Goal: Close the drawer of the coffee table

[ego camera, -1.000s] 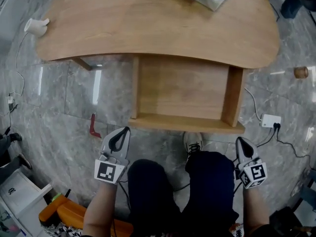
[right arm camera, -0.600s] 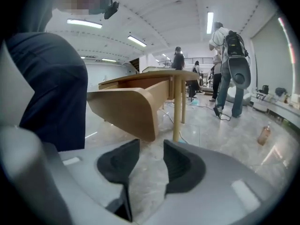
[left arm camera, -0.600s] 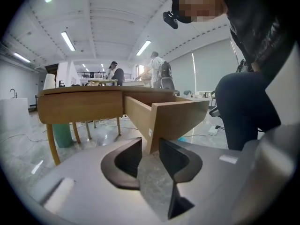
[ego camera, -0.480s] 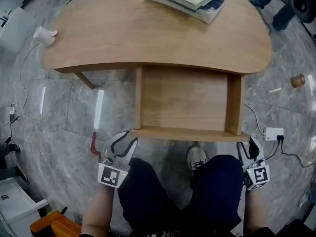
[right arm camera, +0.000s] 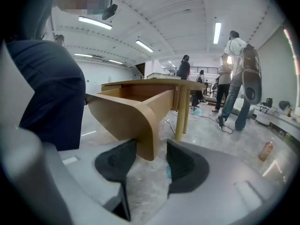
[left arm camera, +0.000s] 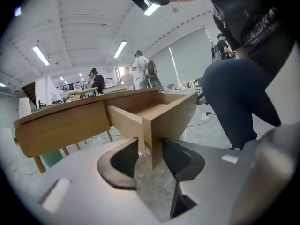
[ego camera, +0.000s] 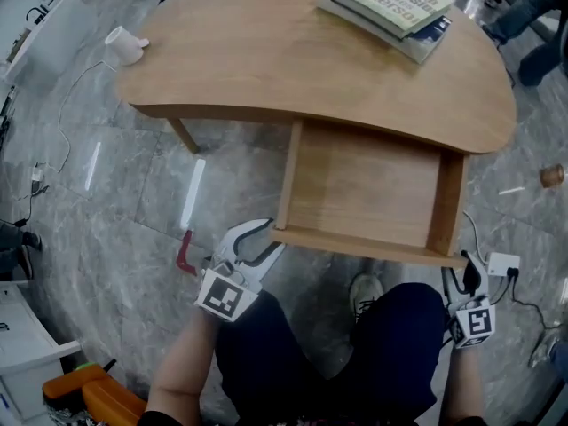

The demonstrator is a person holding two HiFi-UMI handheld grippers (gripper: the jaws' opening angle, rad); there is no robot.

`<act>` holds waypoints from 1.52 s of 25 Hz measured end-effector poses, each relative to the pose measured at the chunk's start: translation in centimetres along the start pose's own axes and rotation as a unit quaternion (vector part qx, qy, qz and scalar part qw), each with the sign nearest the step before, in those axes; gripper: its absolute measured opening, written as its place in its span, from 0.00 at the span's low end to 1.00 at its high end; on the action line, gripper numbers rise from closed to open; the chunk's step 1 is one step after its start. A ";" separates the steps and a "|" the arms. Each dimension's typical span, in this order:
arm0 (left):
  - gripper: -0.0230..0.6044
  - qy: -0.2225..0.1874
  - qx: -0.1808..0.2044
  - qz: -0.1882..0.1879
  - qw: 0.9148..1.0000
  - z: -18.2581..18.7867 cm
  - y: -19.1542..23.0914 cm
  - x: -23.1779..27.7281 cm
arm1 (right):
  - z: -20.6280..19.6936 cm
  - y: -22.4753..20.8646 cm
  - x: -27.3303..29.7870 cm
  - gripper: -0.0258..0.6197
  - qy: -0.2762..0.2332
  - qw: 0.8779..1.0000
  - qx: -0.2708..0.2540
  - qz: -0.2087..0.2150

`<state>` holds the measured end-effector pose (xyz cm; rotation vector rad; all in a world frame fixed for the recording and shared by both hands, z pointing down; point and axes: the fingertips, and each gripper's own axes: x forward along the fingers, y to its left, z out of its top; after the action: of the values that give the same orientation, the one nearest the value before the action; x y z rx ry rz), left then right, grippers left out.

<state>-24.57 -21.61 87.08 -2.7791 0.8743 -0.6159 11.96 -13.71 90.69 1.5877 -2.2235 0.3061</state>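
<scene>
The wooden coffee table (ego camera: 266,69) has its drawer (ego camera: 362,244) pulled out toward me, with nothing inside. My left gripper (ego camera: 262,238) is at the drawer's front left corner and its jaws are opening. In the left gripper view that corner (left arm camera: 152,135) stands between the pads of the left gripper (left arm camera: 151,156), which do not squeeze it. My right gripper (ego camera: 459,272) is at the front right corner, jaws also opening. In the right gripper view the rounded corner (right arm camera: 143,125) sits between the pads of the right gripper (right arm camera: 152,161), with a gap on its right.
Books (ego camera: 390,7) lie on the table's far right and a white cup (ego camera: 124,44) on its far left. The person's dark-trousered legs (ego camera: 355,353) are just before the drawer. On the floor are a red tool (ego camera: 185,254), a power strip (ego camera: 503,263) and cables. People stand in the background.
Both grippers went from shut to open and moved forward from beside the knees to the drawer's two front corners. The left one also rolled.
</scene>
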 end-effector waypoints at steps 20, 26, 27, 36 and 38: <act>0.30 -0.080 -0.115 0.082 0.987 4.8 4.2 1.4 | 5.1 -1.9 2.3 0.30 -0.031 0.999 0.013 -0.004; 0.30 -0.083 -0.125 0.095 0.984 5.4 6.3 3.3 | 6.7 -3.3 4.1 0.30 -0.037 0.999 0.018 -0.011; 0.30 -0.083 -0.126 0.097 0.984 5.4 6.7 3.6 | 6.9 -3.5 4.4 0.30 -0.039 0.999 0.020 -0.013; 0.30 -0.078 -0.158 0.148 0.973 5.9 10.6 7.0 | 9.1 -6.4 7.8 0.30 -0.057 0.997 0.045 -0.038; 0.30 -0.081 -0.163 0.155 0.971 5.9 11.2 7.7 | 9.4 -7.0 8.6 0.30 -0.058 0.996 0.051 -0.045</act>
<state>-21.98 -34.96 81.25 -2.8186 1.4453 -0.2048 14.39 -27.11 85.58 1.7956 -2.2456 0.3142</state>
